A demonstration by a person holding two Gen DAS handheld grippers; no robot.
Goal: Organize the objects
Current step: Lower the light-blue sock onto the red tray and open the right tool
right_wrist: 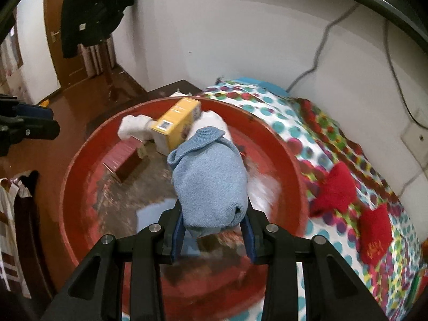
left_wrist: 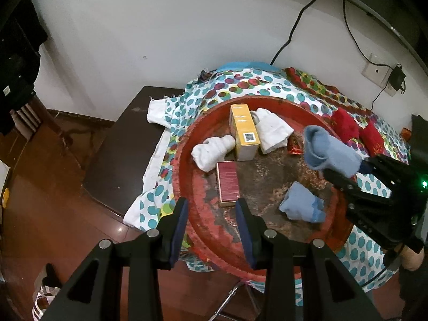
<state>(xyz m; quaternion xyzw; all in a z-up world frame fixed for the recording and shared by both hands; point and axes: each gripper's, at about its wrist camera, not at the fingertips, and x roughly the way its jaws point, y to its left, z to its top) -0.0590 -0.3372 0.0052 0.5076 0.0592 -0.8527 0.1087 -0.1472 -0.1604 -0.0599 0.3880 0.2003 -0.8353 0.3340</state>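
While over the red tray (right_wrist: pixel 80 165) — blue sock (right_wrist: pixel 211 176) in right tongs (right_wrist: pixel 214 230).

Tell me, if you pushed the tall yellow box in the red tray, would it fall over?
Probably yes. The yellow box stands on a small end, tall and narrow, so a push near its top would likely tip it. It looks like thin cardboard, so probably light. The white socks touching it might cushion a fall toward them.
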